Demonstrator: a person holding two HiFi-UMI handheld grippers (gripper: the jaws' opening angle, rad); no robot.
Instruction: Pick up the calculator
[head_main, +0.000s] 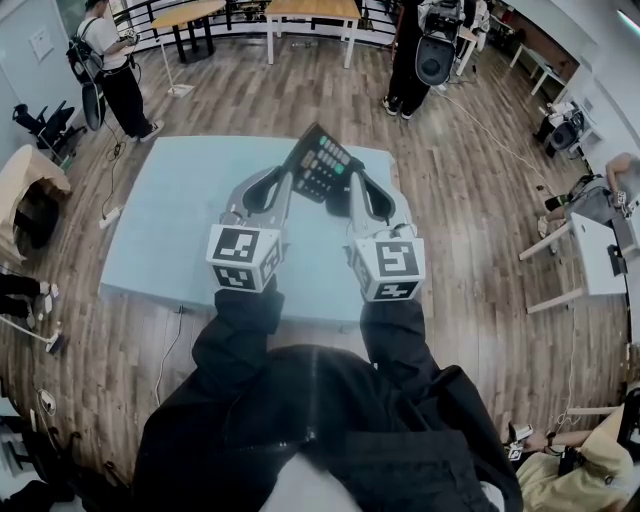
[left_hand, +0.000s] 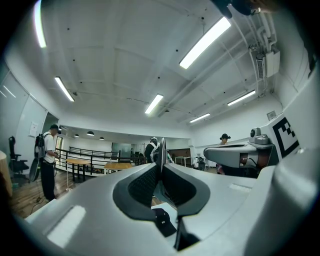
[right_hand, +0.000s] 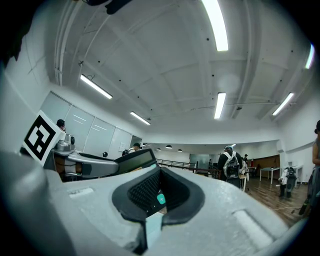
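Status: pick looks basically done.

- calculator (head_main: 322, 165) sits between the two tongs, keys facing up, tilted, its far corner out past both tips.
- left tongs (head_main: 288, 182): narrow and clamped on the calculator's left edge. In the left gripper view the body shows edge-on as a thin blade (left_hand: 161, 155) running straight out between the pads (left_hand: 145, 186).
- right tongs (head_main: 352, 192): narrow too, closed on the right edge. In the right gripper view a green key (right_hand: 161, 198) sits inside the pad pocket, and the display end (right_hand: 132, 161) sticks out to the left of the tips.
- both tongs point roughly level and side by side, marker cubes toward the person.
- light-blue tabletop (head_main: 160, 230) lies below and behind the tongs. Head view reads as the calculator lifted clear of it, though I can't confirm the gap from that angle alone. Both gripper views look out across the room, not at the surface, which fits a raised hold.

Left to do: nothing obvious for the pick itself, just hold steady. Two-sided edge grip on a thin, slick body, so my guess at the risk is it pivoting or slipping if either side eases off.
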